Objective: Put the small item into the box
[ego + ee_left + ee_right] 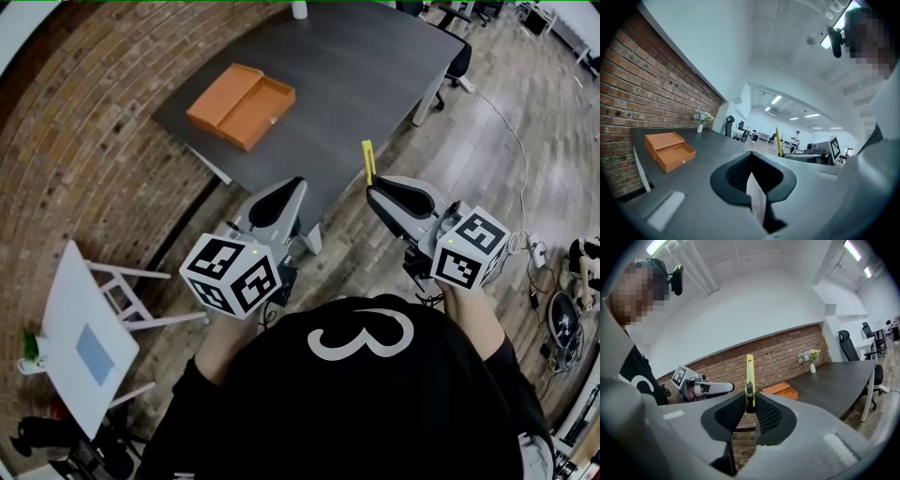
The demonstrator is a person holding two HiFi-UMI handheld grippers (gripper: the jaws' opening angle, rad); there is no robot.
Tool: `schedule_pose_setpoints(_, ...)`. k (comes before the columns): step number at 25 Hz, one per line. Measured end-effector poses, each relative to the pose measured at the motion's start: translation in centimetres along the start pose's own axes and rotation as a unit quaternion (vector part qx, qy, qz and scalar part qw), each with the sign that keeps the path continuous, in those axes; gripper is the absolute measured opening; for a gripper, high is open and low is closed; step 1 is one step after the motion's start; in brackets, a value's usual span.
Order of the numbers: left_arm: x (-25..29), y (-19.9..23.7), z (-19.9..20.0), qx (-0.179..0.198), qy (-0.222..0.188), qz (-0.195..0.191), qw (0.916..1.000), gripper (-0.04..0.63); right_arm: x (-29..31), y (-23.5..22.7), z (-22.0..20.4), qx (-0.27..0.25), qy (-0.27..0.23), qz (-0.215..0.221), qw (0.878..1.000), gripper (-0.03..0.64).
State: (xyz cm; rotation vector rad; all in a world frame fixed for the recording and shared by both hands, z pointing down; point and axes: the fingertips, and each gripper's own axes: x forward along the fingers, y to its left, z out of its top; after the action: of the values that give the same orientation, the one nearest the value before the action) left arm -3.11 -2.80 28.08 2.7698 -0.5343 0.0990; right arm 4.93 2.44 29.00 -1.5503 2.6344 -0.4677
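Yellow item (368,159) held well short of the orange box (241,106)
My right gripper (373,190) pinched it upright; my left gripper (298,184) was closed, empty.

Mostly matt surfaces, we note.
We see a smooth, dark, matt desk (356,75), a matt orange box (241,105), a yellow plastic small item (368,159) and a rough brick wall (84,159).
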Motion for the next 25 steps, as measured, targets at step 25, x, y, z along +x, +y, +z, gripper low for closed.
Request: schedule_pose_setpoints(25,10.5,15.3,3.6,-0.049,-0.016,0.15,0.9873,0.012,16.3,-14.1,4.5,0.005,0.069,0.142,0.987,0.066)
